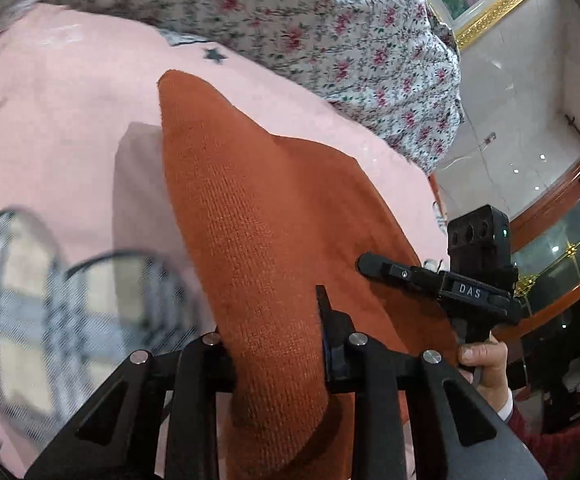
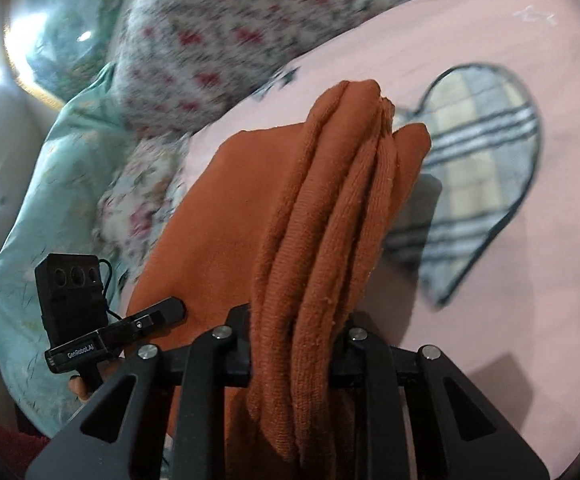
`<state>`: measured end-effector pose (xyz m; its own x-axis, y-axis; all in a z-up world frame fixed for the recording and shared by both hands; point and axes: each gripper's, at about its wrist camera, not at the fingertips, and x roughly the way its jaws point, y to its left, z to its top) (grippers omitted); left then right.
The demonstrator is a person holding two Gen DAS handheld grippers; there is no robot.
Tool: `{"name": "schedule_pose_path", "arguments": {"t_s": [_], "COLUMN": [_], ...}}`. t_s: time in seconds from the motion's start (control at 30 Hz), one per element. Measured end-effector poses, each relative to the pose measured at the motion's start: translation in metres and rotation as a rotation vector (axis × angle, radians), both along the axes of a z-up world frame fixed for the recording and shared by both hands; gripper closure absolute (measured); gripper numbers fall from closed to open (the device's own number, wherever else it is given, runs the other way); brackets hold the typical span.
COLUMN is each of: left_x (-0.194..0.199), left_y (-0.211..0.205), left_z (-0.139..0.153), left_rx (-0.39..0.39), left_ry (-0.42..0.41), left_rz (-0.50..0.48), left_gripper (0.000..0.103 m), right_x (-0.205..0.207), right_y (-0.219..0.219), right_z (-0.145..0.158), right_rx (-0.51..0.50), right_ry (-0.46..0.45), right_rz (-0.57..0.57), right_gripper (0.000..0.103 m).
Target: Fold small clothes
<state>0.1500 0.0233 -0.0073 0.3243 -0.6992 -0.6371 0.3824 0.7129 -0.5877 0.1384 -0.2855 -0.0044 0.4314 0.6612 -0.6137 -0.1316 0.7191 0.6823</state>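
Cloth [image 1: 250, 216]: orange knit, soft, light, lifted over the pink bed sheet [image 1: 70, 120]. Left hand-held gripper [image 1: 278, 360] and right hand-held gripper [image 2: 290, 344] each pinch a bunched edge. Likely droops; grip at corners.

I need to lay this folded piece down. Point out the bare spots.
Pink sheet lies bare right of the orange cloth, around the plaid heart. Floral bedding crowds the far edge; the left gripper occupies the cloth's left side.

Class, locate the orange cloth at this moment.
The orange cloth fills the centre of both wrist views, clamped in the left gripper and the right gripper, over the pink sheet beside the plaid heart.
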Motion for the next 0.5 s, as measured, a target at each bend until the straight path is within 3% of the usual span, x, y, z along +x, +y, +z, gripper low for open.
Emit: {"name": "schedule_pose_path", "arguments": {"t_s": [0.1,0.17,0.27,0.37,0.5], "left_x": [-0.023,-0.029,-0.034,-0.035,-0.025], "left_y": [0.028,0.038,0.053,0.069,0.089], "left_z": [-0.021,-0.045,-0.059,-0.052,-0.043], "left_rx": [0.047,0.084,0.051,0.040,0.033], "left_ry": [0.033,0.091,0.127,0.105,0.073], "left_rz": [0.009,0.020,0.044,0.081,0.134], "left_gripper": [0.076,0.073,0.061,0.052,0.048], "right_x": [-0.010,-0.015,-0.019,-0.021,-0.019], "right_y": [0.025,0.039,0.039,0.028,0.015], "right_z": [-0.018,-0.037,-0.048,-0.039,-0.009], "right_rx": [0.010,-0.042,-0.079,-0.106,-0.202], "right_ry": [0.033,0.085,0.113,0.123,0.038], "right_rz": [0.051,0.068,0.054,0.029,-0.043], "right_gripper": [0.079,0.079,0.071,0.061,0.055]}}
